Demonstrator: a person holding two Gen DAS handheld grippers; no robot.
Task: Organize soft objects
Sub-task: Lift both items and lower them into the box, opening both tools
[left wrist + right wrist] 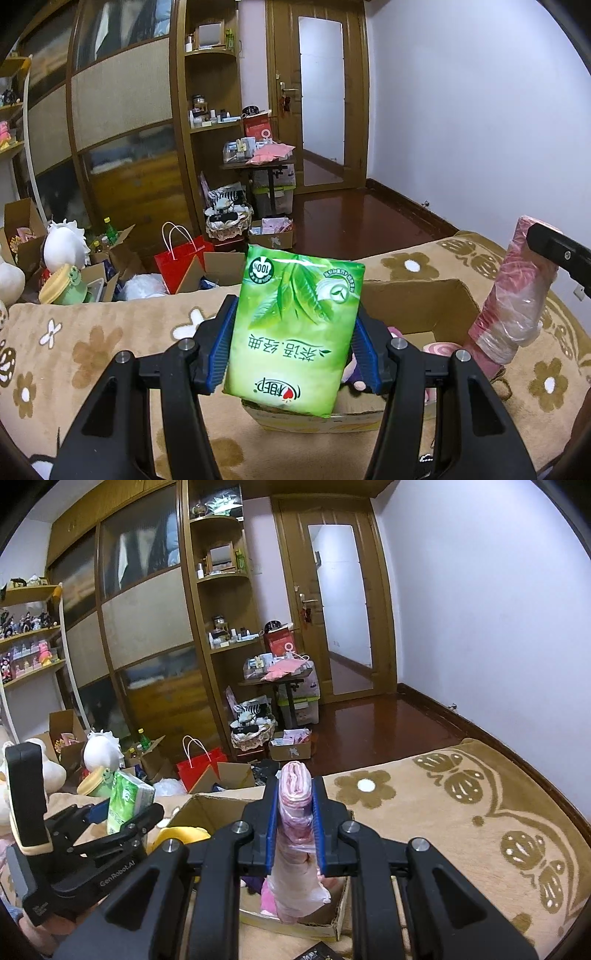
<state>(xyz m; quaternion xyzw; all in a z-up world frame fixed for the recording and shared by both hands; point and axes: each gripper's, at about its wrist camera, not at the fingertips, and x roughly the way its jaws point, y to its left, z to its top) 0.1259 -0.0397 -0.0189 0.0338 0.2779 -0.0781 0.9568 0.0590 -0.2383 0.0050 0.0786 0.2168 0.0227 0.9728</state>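
Holding now: we grip two soft things above the cardboard box (424, 302).
Left gripper (291, 343): jaws partly open, pressed on both sides of the green tissue pack (295, 328).
Right gripper (295, 827): jaws almost closed, pinching the pink roll in plastic wrap (295, 834).
Box: it lies on the flowered blanket (443, 812), with some soft items already inside.
Left to do: we judge both things must be released into the box.

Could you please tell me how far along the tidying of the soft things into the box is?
Done: several soft items already lie in the cardboard box. In hand: the left gripper holds the green tissue pack, the right gripper the pink wrapped roll, both over the box. Left: dropping both in.
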